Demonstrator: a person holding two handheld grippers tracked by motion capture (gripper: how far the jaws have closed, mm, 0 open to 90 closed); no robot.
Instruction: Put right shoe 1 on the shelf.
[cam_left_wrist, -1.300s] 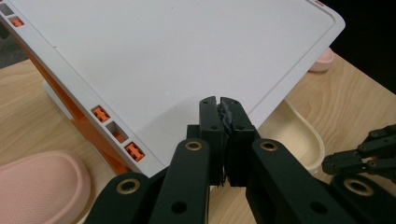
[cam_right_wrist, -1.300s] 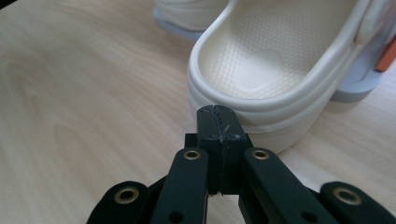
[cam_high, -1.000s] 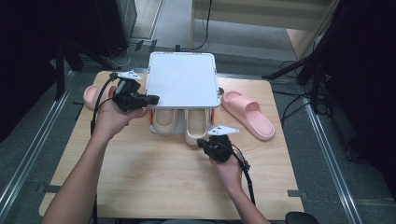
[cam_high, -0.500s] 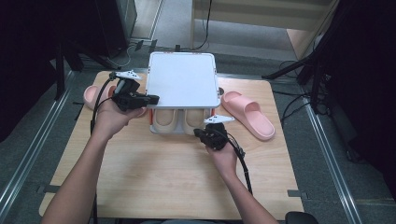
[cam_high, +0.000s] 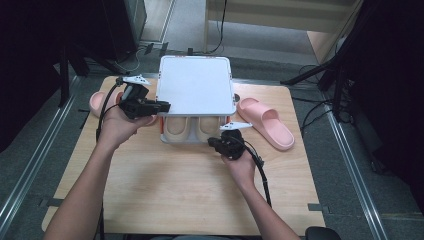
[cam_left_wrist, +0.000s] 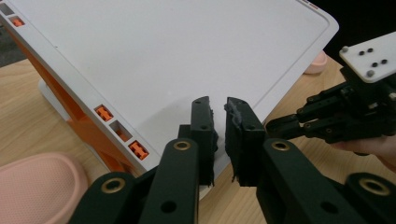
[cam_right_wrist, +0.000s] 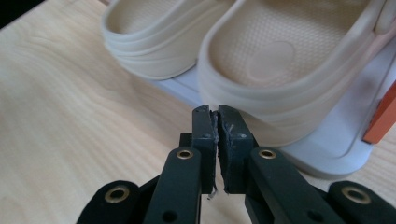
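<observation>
In the right gripper view, our right gripper (cam_right_wrist: 215, 112) stands with its 2 jaws almost together, only a thin slit between the pads, and nothing is held there; they have just been opening a little. Directly ahead of the tips and a bit to their right sits the nearer beige slipper (cam_right_wrist: 299, 70), its heel rim just beyond the jaw tips. We cannot tell if the tips touch it. Left of it, further from the jaws, is the second beige slipper (cam_right_wrist: 154, 37). Both rest on the lower shelf (cam_right_wrist: 327, 154) of the white rack, which stands on the wooden table (cam_right_wrist: 70, 116).

In the left gripper view, our left gripper (cam_left_wrist: 219, 105) shows a narrow gap between its jaws, and they too have just been opening. No thing is between them. Just beyond and above the tips lies the white top panel (cam_left_wrist: 177, 60) of the rack, with orange clips (cam_left_wrist: 105, 112) on the edge to the left of the jaws. Low at the left, near the jaws, is a pink slipper (cam_left_wrist: 37, 186).

From the high view, another pink slipper (cam_high: 265, 122) lies beside the rack, further out past the right gripper.
</observation>
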